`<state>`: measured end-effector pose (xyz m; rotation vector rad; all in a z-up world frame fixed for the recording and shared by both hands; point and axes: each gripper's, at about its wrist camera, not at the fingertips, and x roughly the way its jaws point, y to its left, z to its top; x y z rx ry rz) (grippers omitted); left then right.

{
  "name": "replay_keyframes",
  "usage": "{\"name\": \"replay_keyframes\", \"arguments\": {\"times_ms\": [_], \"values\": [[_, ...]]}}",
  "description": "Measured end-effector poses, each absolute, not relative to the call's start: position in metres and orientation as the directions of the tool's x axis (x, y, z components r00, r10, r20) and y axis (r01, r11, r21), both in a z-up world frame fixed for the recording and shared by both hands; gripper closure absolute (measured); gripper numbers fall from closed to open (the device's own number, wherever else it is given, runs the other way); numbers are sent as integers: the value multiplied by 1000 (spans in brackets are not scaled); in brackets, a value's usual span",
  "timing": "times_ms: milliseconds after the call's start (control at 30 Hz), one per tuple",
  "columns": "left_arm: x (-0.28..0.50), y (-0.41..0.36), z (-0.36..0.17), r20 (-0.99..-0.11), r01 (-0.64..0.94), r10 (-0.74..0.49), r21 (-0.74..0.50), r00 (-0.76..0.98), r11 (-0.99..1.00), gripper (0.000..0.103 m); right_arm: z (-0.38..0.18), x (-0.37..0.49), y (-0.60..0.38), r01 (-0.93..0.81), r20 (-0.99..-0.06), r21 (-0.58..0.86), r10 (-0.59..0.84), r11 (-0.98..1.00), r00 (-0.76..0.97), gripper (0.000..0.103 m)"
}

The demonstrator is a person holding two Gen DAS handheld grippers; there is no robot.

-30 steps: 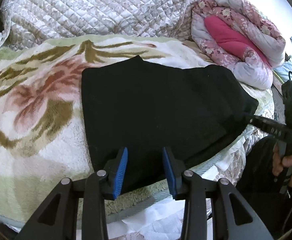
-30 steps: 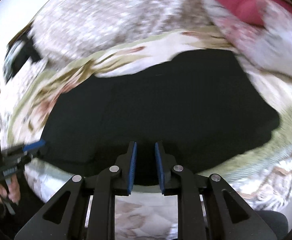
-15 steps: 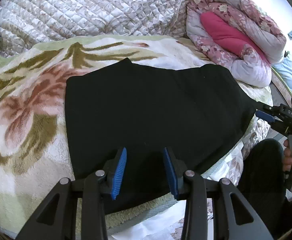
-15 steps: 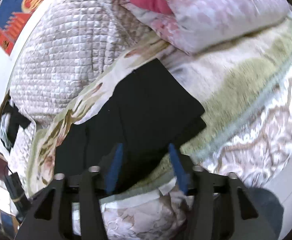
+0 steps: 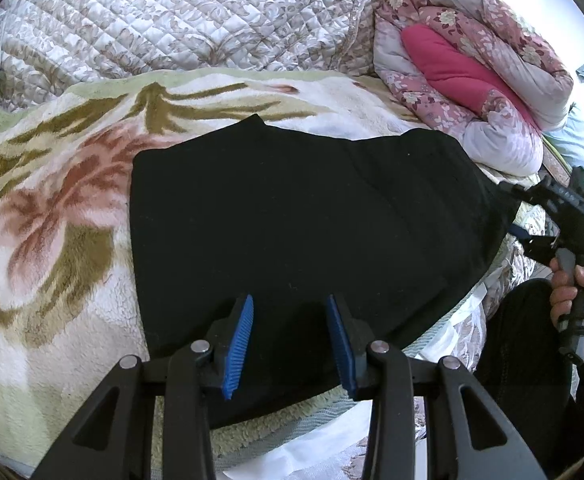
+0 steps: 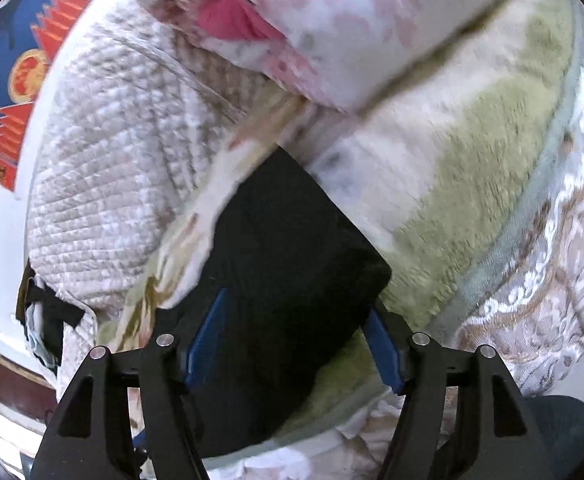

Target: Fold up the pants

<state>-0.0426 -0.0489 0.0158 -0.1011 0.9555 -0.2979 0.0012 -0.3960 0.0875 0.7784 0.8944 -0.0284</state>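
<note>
Black pants (image 5: pixel 304 232) lie folded flat on the floral blanket (image 5: pixel 51 216); left gripper (image 5: pixel 287 338) half open, empty, right gripper (image 6: pixel 292 344) just opening wide, gripping nothing; next fold needs corners pinched cleanly, edges aligned.

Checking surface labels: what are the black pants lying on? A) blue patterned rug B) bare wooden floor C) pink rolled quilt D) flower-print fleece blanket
D: the pants lie flat on the flower-print fleece blanket; the pink rolled quilt sits apart behind them.
</note>
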Motion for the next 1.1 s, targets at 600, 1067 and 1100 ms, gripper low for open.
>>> {"name": "replay_keyframes", "arguments": {"times_ms": [600,1067,1100], "values": [[-44,-26,35,-773,97,-215,-197,597,976,62,161,55,-301,-18,-676,488,391,873,625,80],[-67,34,31,-761,-55,-149,-235,631,970,62,94,58,-110,-392,-766,461,581,796,277,80],[-69,39,31,-763,-68,-145,-240,631,968,62,82,53,-100,-405,-790,439,560,802,250,80]]}}
